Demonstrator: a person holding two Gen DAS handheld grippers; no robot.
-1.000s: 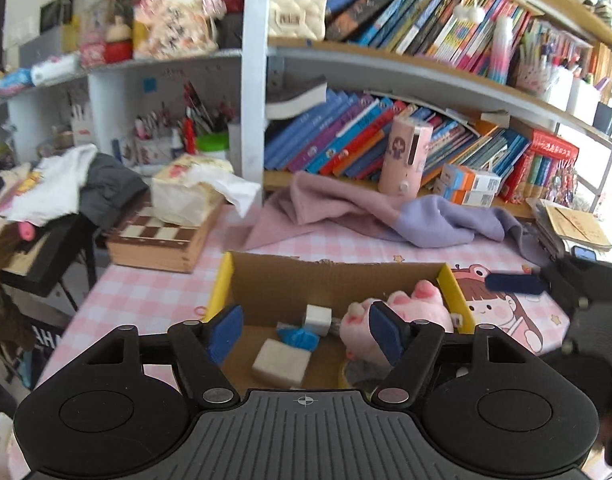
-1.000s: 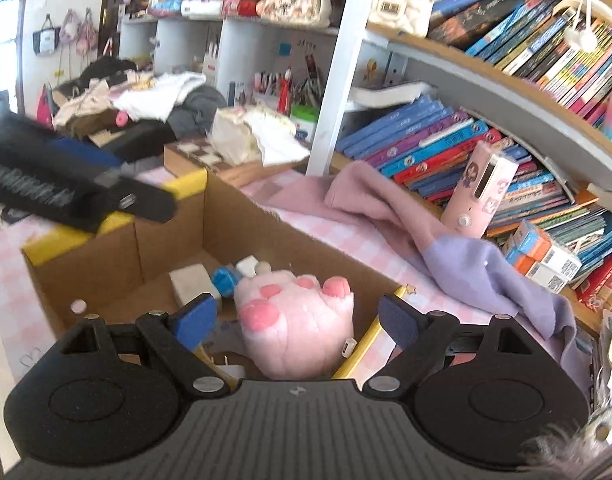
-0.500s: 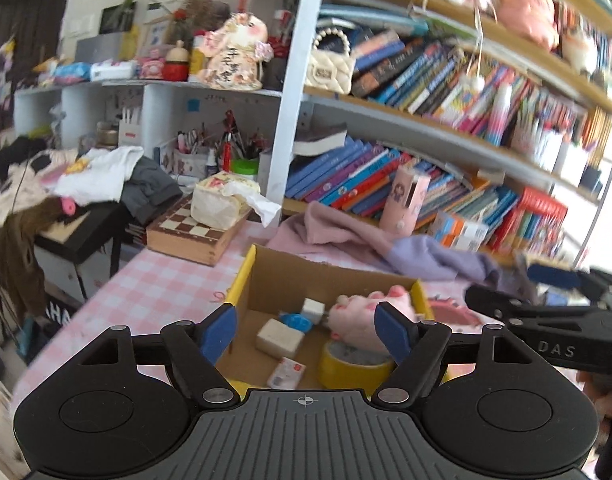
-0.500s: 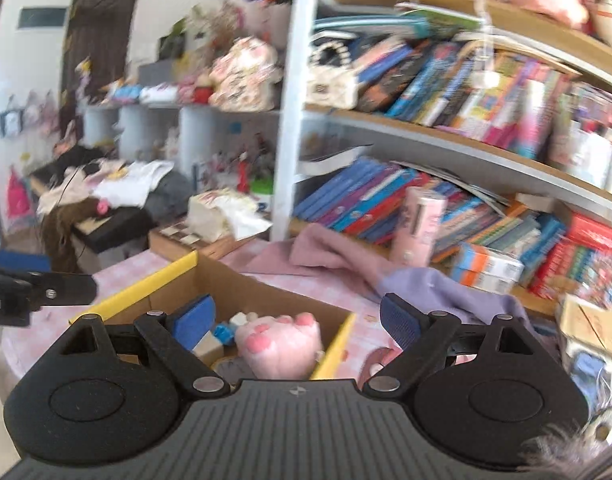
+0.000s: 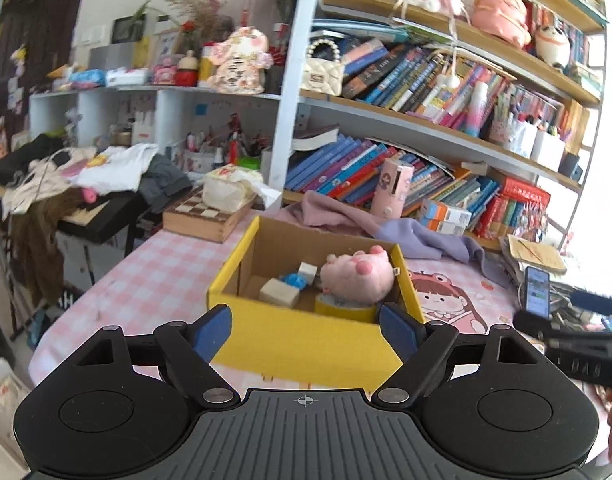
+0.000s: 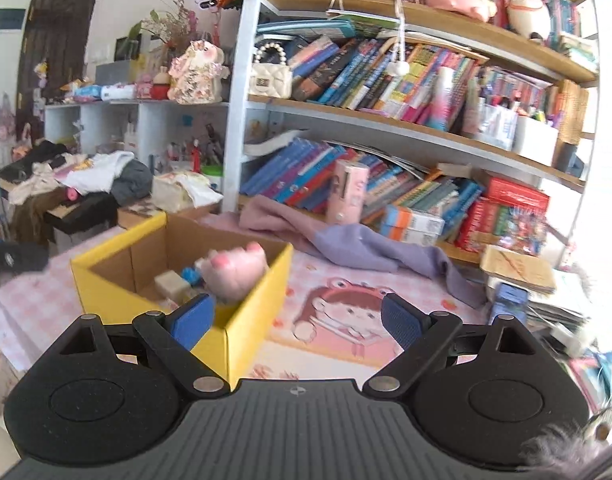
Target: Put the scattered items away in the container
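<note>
**Operator:** Tongs status, both units?

**Technician:** Left tongs (image 5: 306, 326): nothing between the pads, jaws opening. Right tongs (image 6: 295, 318): wide, empty. Both sit short of the yellow cardboard box (image 5: 306, 344) on the desk (image 5: 165, 264).

**Operator:** Box contents, by count?

**Technician:** One yellow tape roll (image 5: 344, 307) against the near wall; one pale block (image 5: 279, 292); one blue crumpled item (image 5: 293, 280); one small white cube (image 5: 307, 270); one pink plush paw (image 5: 356, 276), resting on the roll. No loose item is plainly identifiable on the desk nearby, so sorting appears close to complete.

**Operator:** Handling notes?

**Technician:** Plush: probably soft, light and compressible; grip across the body. Roll: likely rigid; pinch through the rim wall. Box: probably light and stiff; take hold at opposite walls.
</note>
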